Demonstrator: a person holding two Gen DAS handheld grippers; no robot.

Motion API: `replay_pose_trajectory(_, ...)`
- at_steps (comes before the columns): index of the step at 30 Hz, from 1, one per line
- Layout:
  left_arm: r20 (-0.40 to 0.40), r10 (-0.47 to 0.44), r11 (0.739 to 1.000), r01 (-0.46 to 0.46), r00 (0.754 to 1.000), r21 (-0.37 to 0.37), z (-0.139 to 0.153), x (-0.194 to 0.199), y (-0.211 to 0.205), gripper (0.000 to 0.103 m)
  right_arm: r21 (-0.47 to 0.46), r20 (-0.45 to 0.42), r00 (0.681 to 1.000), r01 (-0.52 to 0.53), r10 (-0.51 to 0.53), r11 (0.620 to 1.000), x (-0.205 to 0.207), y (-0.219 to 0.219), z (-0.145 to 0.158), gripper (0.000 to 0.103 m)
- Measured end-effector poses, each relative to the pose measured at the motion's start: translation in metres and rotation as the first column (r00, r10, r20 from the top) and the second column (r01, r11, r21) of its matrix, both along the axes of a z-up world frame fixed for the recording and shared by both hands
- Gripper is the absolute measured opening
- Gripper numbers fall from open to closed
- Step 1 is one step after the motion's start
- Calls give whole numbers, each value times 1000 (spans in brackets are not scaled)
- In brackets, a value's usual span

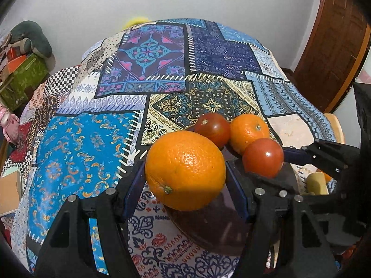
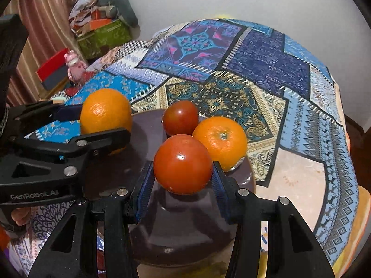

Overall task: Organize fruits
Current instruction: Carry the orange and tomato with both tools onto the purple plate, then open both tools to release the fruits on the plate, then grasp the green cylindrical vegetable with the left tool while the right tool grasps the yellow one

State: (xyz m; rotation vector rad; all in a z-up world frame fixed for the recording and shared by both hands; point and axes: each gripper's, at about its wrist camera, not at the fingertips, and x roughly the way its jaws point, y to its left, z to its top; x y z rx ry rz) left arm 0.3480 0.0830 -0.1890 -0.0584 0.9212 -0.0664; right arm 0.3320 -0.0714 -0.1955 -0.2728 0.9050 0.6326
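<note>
A dark brown plate (image 2: 129,153) lies on the patchwork tablecloth; it also shows in the left wrist view (image 1: 208,229). My left gripper (image 1: 185,176) is shut on a large orange (image 1: 185,169) just above the plate's left side; the same orange shows in the right wrist view (image 2: 105,112). My right gripper (image 2: 183,173) is shut on a red tomato (image 2: 183,163), also seen from the left wrist (image 1: 263,157), over the plate. A darker tomato (image 2: 180,117) and a smaller orange (image 2: 220,142) rest on the plate behind it.
The round table's cloth (image 1: 143,74) stretches away behind the plate. A pale yellowish object (image 1: 316,183) lies at the right edge. Boxes and clutter (image 2: 102,32) stand at the far left by the wall, a wooden door (image 1: 334,34) at the right.
</note>
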Motion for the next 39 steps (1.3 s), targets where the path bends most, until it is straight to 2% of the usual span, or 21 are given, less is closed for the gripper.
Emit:
replay_pose_trajectory(15, -31, -16, 1000, 16, 999, -11, -10, 13, -9, 68, -4, -30, 1000, -6, 6, 1000, 9, 6, -9, 47)
replay_pose_trajectory(17, -22, -26, 999, 25, 999, -31, -8, 12, -8, 68, -6, -14, 1000, -1, 1, 1000, 8, 6, -7, 47)
replay_pose_trajectory(21, 38, -24, 999, 23, 999, 25, 6, 3, -13, 68, -4, -13, 1000, 2, -2, 1000, 7, 2, -4, 47)
replay_pose_trajectory(23, 47, -27, 999, 26, 999, 24, 12, -2, -14, 68, -7, -10, 1000, 7, -7, 1000, 4, -2, -1, 47)
replay_pose_trajectory(31, 82, -9, 1000, 9, 997, -3, 41, -36, -10, 68, 9, 54, 997, 52, -53, 999, -19, -34, 28, 48)
replay_pose_trajectory(39, 111, -23, 1000, 24, 994, -14, 62, -82, -22, 68, 76, 101, 985, 129, -137, 989, -50, -81, 63, 53)
